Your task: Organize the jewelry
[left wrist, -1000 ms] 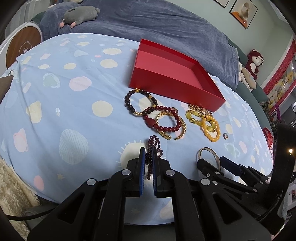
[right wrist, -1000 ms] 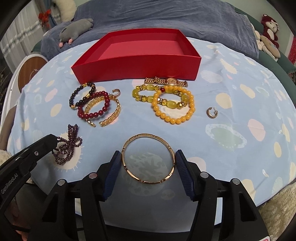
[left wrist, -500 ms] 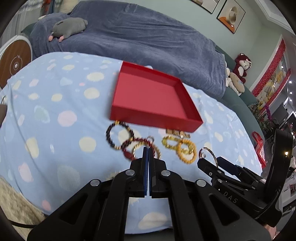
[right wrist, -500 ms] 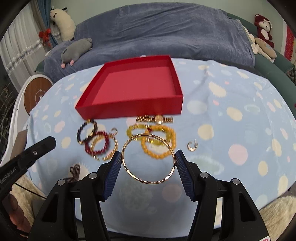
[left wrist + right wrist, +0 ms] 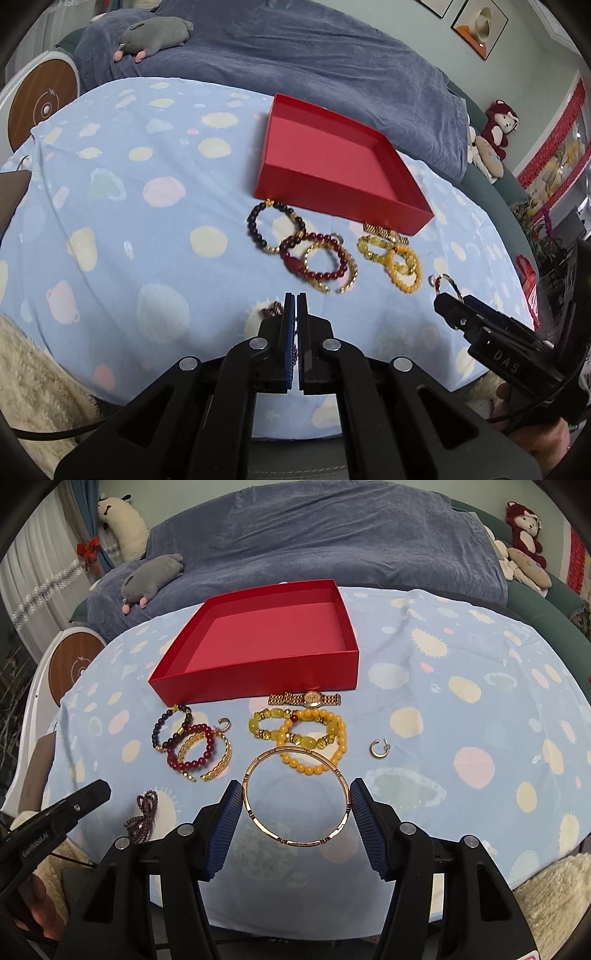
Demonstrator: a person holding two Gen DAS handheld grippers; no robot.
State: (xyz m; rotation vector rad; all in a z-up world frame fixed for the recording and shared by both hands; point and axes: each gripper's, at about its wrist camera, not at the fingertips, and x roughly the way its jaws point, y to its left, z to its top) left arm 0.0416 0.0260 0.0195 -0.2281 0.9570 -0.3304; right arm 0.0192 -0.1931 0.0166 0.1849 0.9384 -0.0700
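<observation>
An empty red box stands on the blue spotted cloth, also in the left wrist view. In front of it lie a dark bead bracelet, a red bead bracelet, yellow bead bracelets, a gold watch and a small hoop earring. My right gripper is shut on a gold bangle, held above the cloth. My left gripper is shut and empty, above the purple bead strand, which lies on the cloth.
A blue-grey blanket with a grey plush lies behind the table. A round wooden-topped device stands at the far left. Fluffy cream rug lies below the table's near edge.
Both grippers rose from the cloth, the right carrying the bangle. The left gripper closed from around the purple strand, which stayed on the cloth. Both have since dipped a little.
</observation>
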